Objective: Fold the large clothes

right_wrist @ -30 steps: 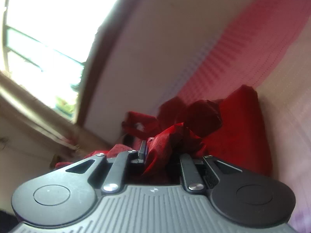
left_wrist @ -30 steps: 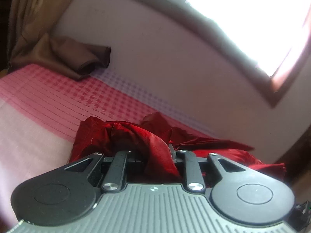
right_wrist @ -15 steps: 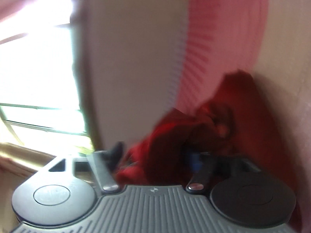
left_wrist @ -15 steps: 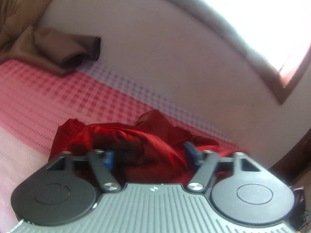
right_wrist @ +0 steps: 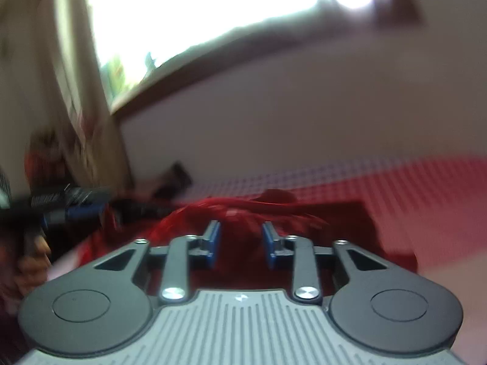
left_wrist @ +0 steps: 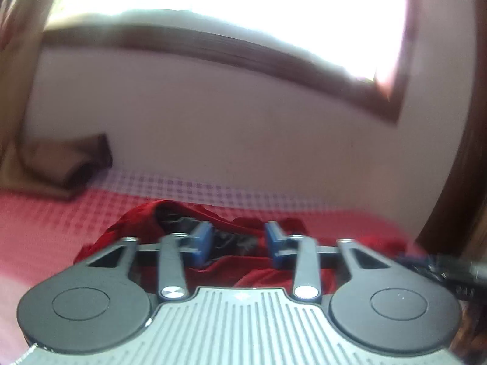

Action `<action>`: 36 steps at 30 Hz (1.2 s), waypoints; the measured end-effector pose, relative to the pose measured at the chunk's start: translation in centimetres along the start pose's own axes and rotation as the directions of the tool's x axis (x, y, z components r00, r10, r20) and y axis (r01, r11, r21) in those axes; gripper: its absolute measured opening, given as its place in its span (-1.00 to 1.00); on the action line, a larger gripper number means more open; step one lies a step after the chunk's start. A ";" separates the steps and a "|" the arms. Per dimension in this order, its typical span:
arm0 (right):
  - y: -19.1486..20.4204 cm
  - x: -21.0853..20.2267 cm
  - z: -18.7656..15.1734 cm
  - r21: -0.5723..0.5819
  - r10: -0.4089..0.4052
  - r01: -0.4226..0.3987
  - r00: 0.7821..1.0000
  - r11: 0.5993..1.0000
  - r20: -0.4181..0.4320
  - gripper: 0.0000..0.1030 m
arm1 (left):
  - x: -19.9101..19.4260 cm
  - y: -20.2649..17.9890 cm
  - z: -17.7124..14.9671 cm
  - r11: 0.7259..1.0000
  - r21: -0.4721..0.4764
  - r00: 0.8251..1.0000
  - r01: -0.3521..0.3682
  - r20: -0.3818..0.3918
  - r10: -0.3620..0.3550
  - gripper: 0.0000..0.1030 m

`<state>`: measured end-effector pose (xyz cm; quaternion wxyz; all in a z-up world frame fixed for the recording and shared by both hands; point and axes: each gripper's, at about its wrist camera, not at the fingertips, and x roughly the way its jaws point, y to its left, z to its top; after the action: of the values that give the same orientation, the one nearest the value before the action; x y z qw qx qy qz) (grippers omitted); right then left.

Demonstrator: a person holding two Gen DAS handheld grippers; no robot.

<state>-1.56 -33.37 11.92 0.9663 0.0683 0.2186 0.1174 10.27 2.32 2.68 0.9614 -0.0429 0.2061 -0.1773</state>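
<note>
The red garment (left_wrist: pixel 243 270) lies crumpled on the bed (left_wrist: pixel 61 213), close to the wall (left_wrist: pixel 243 140), with shiny soft folds. The left gripper (left_wrist: pixel 237 240) and the right gripper (right_wrist: pixel 240 243) are both spread, blue pads apart, holding nothing. The bed cover has a pink checked weave and stays bare around the garment. A brown cloth (left_wrist: pixel 70 167) rests in the corner. Above is a bright window (left_wrist: pixel 231 3).
</note>
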 end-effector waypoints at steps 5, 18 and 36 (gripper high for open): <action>2.9 5.5 0.7 -0.228 -0.108 0.086 0.991 0.970 -0.083 -0.80 | 5.1 -2.8 -0.5 0.987 0.147 0.997 -0.062 -0.029 0.067 -0.31; -2.6 12.4 -1.7 -0.093 -0.123 0.108 0.975 0.990 -0.182 -0.93 | 14.6 4.5 -3.6 0.981 0.020 0.968 -0.191 -0.165 0.191 -0.31; -3.3 15.3 -4.0 -0.032 -0.159 0.156 0.971 0.987 -0.177 -0.99 | 15.8 5.2 -5.2 0.982 -0.008 0.970 -0.190 -0.156 0.187 -0.31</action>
<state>10.73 -32.28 1.53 0.9497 0.0310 0.3081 0.0479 23.22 1.43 -8.87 0.9545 -0.0203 0.2851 -0.0856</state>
